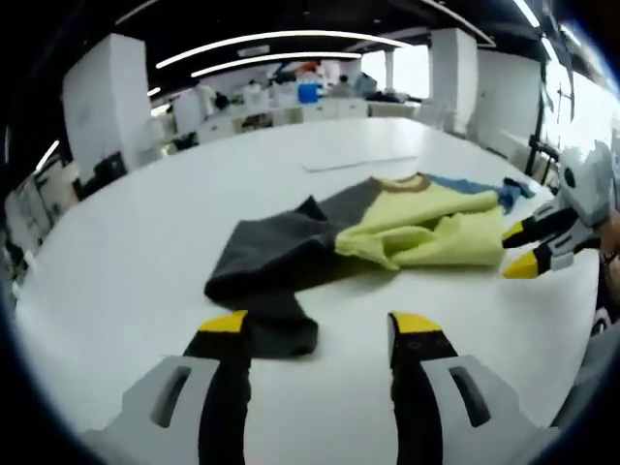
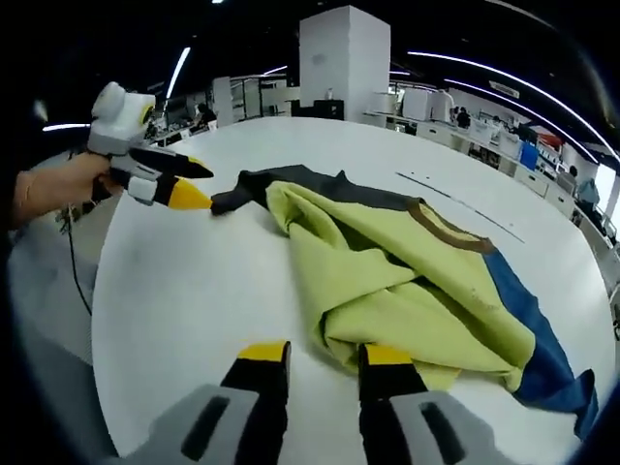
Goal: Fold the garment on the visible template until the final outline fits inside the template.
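Observation:
A garment lies crumpled on the white table (image 1: 145, 252). Its yellow-green body (image 1: 426, 228) (image 2: 387, 281) is bunched, with a dark grey side (image 1: 271, 252) (image 2: 291, 179) and a blue side (image 1: 484, 189) (image 2: 533, 329). My left gripper (image 1: 320, 327) (image 2: 197, 184) is open, and the end of the dark grey sleeve (image 1: 281, 334) lies just in front of its left jaw. My right gripper (image 2: 325, 356) (image 1: 519, 251) is open, its tips at the folded yellow-green edge, which reaches into the gap. A faint thin outline (image 1: 358, 162) (image 2: 455, 203) is marked on the table beyond the garment.
A person's hand (image 2: 58, 189) holds the left gripper. The table's curved edge (image 2: 97, 291) runs close on the left of the right gripper view. Desks, white pillars (image 2: 344, 58) and people stand far behind.

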Available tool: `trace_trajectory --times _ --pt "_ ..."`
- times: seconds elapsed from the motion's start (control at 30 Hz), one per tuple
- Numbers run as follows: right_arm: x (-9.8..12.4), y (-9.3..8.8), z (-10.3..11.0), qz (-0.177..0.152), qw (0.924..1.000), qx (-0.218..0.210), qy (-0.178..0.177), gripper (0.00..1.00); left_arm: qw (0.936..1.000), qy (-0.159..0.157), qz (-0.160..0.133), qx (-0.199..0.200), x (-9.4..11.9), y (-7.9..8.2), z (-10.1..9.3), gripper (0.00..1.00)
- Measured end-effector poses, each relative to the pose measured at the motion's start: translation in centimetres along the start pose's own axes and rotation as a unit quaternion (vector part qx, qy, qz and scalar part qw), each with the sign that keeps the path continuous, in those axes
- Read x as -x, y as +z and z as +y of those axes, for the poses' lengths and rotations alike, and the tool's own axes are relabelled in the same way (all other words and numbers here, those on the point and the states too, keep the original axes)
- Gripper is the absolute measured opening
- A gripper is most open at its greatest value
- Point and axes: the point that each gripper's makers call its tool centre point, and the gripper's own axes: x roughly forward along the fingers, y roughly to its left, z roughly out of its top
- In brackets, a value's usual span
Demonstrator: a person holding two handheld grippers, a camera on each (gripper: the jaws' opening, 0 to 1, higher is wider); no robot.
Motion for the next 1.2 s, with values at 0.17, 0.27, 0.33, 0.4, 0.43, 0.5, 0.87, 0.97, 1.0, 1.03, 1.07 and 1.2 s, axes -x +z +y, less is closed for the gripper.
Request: trace_trajectory --times 0.17,0.27,0.33,0.4,0.43,0.5,0.87,0.97,1.0,1.03,1.07,1.2 --pt "-0.7 -0.1 -1.0 0.001 0.9995 0.016 -0.028 0.1 0.9997 -0.013 -0.009 -0.016 0.9 0.7 -0.9 0.6" --pt "-0.8 0.1 -1.3 -0.002 0.9995 0.002 -0.03 0.05 0.9995 -0.021 -0.016 -0.015 1.3 1.0 -1.1 0.62" --pt "-0.8 0.3 -1.4 -0.006 0.9996 0.0 -0.029 0.0 0.9995 -0.026 -0.017 -0.012 1.6 1.1 -1.3 0.62" --pt "-0.6 0.5 -1.4 -0.006 0.9996 -0.011 -0.024 0.0 0.9994 -0.029 -0.019 -0.009 1.9 1.1 -1.4 0.62" --pt "-0.3 0.6 -1.4 -0.006 0.9997 -0.01 -0.023 0.0 0.9993 -0.032 -0.02 -0.009 2.0 1.2 -1.5 0.62" --pt "0.0 0.9 -1.2 -0.006 0.9998 -0.012 -0.016 0.0 0.9992 -0.033 -0.021 -0.011 2.1 1.1 -1.5 0.62" --pt "4.0 4.0 -0.6 -0.024 0.9994 -0.013 0.021 0.0 0.9993 -0.024 -0.024 -0.013 2.9 0.8 -1.1 0.59" --pt "4.9 5.3 -1.0 -0.033 0.9988 -0.023 0.028 0.0 0.9993 -0.027 -0.022 -0.015 2.9 0.7 -1.2 0.58" --pt "4.9 5.6 -1.2 -0.037 0.9986 -0.024 0.029 0.0 0.9993 -0.027 -0.021 -0.016 2.9 0.6 -1.2 0.58" --pt "5.0 6.2 -1.5 -0.042 0.9983 -0.028 0.029 0.0 0.9993 -0.028 -0.02 -0.016 2.9 0.6 -1.3 0.58" --pt "5.0 6.5 -1.8 -0.045 0.9981 -0.032 0.027 0.0 0.9993 -0.029 -0.02 -0.016 2.9 0.5 -1.3 0.58" --pt "4.7 7.9 -3.3 -0.059 0.9968 -0.049 0.02 0.0 0.9991 -0.034 -0.018 -0.014 2.8 0.5 -1.5 0.56"
